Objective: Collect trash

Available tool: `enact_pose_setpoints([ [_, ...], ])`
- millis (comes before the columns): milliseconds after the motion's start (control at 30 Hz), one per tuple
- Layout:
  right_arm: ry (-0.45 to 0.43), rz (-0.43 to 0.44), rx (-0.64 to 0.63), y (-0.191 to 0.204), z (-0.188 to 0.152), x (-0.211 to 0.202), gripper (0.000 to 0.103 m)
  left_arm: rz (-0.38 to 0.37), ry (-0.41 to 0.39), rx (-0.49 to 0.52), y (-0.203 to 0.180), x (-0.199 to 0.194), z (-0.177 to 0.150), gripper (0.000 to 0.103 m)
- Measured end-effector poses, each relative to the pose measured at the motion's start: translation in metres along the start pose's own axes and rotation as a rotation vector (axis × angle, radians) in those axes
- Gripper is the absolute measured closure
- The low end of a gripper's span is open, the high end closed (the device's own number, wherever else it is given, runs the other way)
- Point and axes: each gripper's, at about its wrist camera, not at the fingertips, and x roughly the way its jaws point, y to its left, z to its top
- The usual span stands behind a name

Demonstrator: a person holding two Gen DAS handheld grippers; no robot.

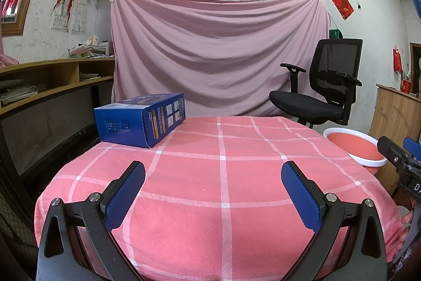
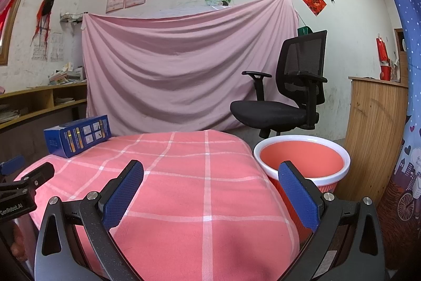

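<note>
Blue box (image 1: pixel 139 120) lies on its side at the far left corner of a table (image 1: pixel 223 188) draped in pink checked cloth, untouched. Both grippers hover low over the near edge, well apart from the box: the left gripper (image 1: pixel 213 178) with jaws spread wide and empty, the right gripper (image 2: pixel 210 175) likewise agape and holding nothing. A pink bin (image 2: pixel 302 162) with a white rim stands just beside the table's right side. Beyond it sits 1 black chair (image 2: pixel 284 96) before a hanging pink sheet (image 2: pixel 184 65).
</note>
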Motion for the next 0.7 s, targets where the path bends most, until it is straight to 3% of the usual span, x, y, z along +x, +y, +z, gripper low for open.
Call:
enact_pose_setpoints([
  [700, 0.015, -0.003, 0.005, 0.0065, -0.0025, -0.0013, 0.0, 0.004, 0.006, 0.014, 0.0046, 0.0002, 0.0023, 0.002],
])
